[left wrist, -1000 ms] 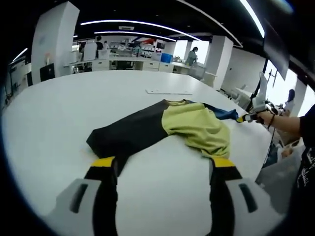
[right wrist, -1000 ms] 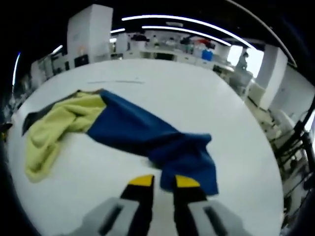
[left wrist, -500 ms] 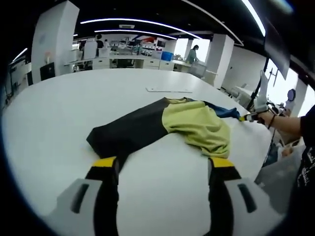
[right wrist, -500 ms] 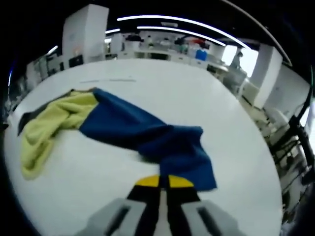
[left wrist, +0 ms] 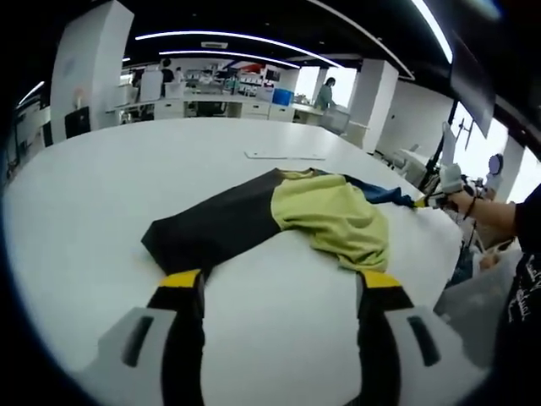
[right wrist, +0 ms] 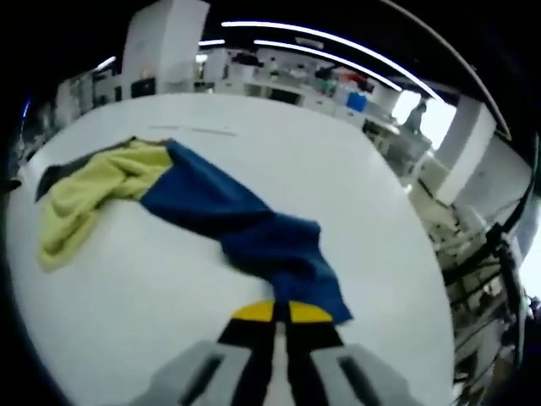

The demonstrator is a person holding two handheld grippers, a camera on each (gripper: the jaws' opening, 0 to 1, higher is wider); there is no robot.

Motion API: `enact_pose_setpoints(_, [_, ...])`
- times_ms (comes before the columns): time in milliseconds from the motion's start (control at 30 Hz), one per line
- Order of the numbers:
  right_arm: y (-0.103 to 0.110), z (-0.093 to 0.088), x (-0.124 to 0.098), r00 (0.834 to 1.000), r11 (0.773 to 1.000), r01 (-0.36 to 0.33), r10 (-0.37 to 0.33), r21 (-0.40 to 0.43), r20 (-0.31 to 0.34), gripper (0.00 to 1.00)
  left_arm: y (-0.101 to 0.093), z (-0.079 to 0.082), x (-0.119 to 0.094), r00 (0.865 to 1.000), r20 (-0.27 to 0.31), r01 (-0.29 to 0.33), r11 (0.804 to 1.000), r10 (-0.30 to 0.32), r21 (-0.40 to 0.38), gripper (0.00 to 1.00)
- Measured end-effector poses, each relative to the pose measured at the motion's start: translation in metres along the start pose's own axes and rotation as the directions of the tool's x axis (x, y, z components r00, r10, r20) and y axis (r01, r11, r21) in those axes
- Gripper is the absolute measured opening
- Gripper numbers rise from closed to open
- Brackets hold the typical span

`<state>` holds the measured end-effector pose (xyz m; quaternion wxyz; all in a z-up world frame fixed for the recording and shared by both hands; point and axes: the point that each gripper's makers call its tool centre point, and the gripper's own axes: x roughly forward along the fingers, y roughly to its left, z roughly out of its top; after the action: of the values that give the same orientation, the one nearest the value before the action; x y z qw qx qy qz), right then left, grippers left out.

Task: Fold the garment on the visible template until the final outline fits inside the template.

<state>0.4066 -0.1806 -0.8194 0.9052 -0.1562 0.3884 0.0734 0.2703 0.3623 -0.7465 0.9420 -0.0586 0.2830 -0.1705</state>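
A garment with a black part, a yellow-green middle and a blue part lies stretched across the white table. My left gripper stands open just short of the black end, not touching the cloth. The right gripper is shut at the hem of the blue end, and the cloth runs straight to its tips. In the left gripper view the right gripper sits at the blue tip near the table's right edge. A thin flat rectangular sheet lies beyond the garment.
A person's arm reaches in from the right, holding the right gripper. The table edge runs close past the blue end, with chairs and stands beyond. Desks, pillars and people stand far behind.
The right gripper's jaws went from slightly apart to shut at the blue hem. The blue part now lies longer and straighter. The left gripper has stayed open in place.
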Motion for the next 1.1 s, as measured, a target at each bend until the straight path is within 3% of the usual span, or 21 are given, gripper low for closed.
enact_pose_setpoints(267, [-0.015,-0.013,-0.011,0.999,1.000,0.026,-0.026,-0.003,-0.022,0.00,0.006,-0.001,0.000,1.000,0.000,0.005,1.000,-0.005,0.007,0.70])
enact_pose_setpoints(667, [-0.036,-0.027,-0.005,0.997,0.998,0.049,-0.052,-0.047,-0.062,0.00,0.007,0.000,0.001,1.000,0.004,0.010,1.000,-0.010,0.010,0.70])
enact_pose_setpoints(900, [-0.053,-0.035,-0.007,0.993,0.996,0.086,-0.087,-0.019,-0.076,0.00,0.006,0.001,0.002,1.000,0.011,0.014,1.000,-0.015,0.020,0.70])
enact_pose_setpoints(1100, [-0.058,-0.040,-0.005,0.994,0.996,0.080,-0.077,0.037,-0.078,0.00,0.005,0.000,0.002,1.000,0.007,0.017,1.000,-0.017,0.020,0.70])
